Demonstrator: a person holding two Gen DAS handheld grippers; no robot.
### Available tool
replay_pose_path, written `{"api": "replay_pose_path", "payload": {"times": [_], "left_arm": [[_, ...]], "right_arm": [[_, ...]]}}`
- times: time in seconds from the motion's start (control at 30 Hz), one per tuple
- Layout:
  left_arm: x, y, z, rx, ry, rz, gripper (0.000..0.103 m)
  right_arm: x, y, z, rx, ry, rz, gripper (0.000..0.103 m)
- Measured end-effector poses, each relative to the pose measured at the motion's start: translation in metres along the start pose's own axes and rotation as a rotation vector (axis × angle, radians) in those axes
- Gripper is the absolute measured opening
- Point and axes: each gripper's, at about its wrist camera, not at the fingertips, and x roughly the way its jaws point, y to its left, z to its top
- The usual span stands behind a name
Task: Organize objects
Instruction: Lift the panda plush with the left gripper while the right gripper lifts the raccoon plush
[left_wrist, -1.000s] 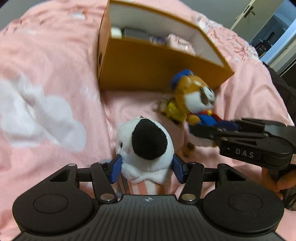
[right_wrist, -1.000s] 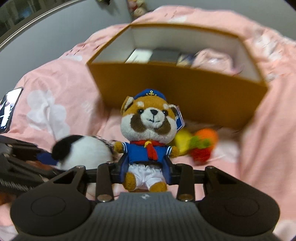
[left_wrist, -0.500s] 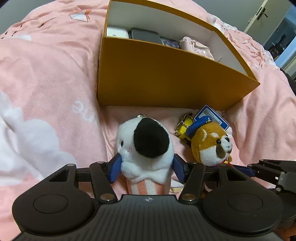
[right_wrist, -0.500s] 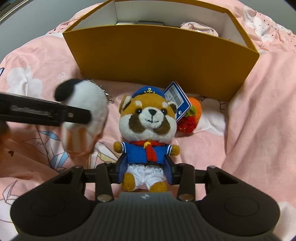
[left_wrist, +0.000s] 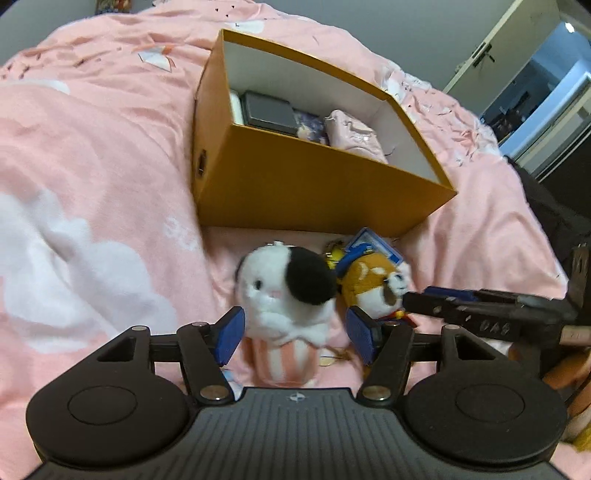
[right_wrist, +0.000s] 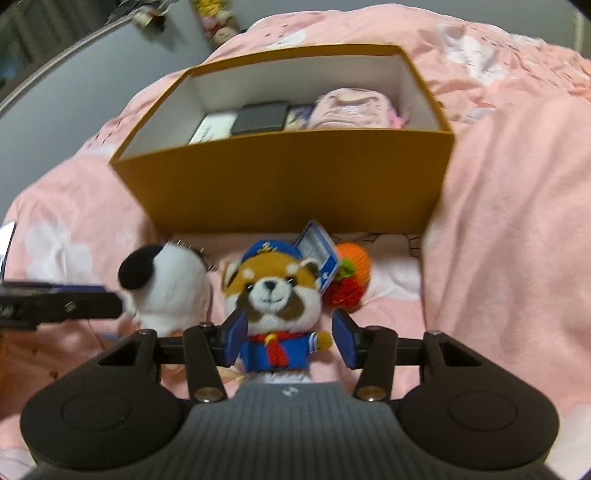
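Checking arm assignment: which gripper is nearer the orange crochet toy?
Right. The right gripper sits just short of the orange crochet toy; the left gripper straddles the white plush, farther left.

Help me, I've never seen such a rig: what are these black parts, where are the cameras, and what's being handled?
A person holds a two-fingered tool in each hand, and a camera on each looks along its fingers. One picture comes from the left hand-held gripper, open around a white plush with a black patch. The other comes from the right hand-held gripper, open around a red panda plush. Both toys rest on a pink bedspread before an open orange box.
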Motion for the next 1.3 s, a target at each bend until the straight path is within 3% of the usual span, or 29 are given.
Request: {"api": "replay_pose_path", "payload": {"times": [0.1, 0.27, 0.53, 0.73, 0.8, 1.0, 1.3], "left_arm": [[0.011, 0.006, 0.0, -0.016, 0.03, 0.037, 0.07], [0.032, 0.009, -0.006, -0.044, 0.071, 0.024, 0.07], [0.063, 0.005, -0.007, -0.079, 0.066, -0.052, 0.077], [0.077, 0.008, -0.009, -0.124, 0.056, -0.097, 0.08], [0.081, 0.006, -0.009, -0.117, 0.055, -0.106, 0.076], [0.078, 0.0, -0.01, -0.09, 0.043, -0.096, 0.069], [0.084, -0.003, -0.011, -0.081, 0.08, -0.067, 0.071]], "right_arm": [[0.001, -0.002, -0.003, 0.048, 0.018, 0.018, 0.053], [0.01, -0.011, -0.005, 0.099, 0.038, 0.037, 0.053], [0.028, -0.025, -0.006, 0.201, 0.095, 0.142, 0.053], [0.04, -0.013, -0.004, 0.151, 0.11, 0.185, 0.053], [0.048, -0.01, -0.004, 0.142, 0.123, 0.187, 0.049], [0.047, -0.007, -0.005, 0.138, 0.125, 0.187, 0.041], [0.043, -0.003, 0.001, 0.119, 0.109, 0.146, 0.044]]}}
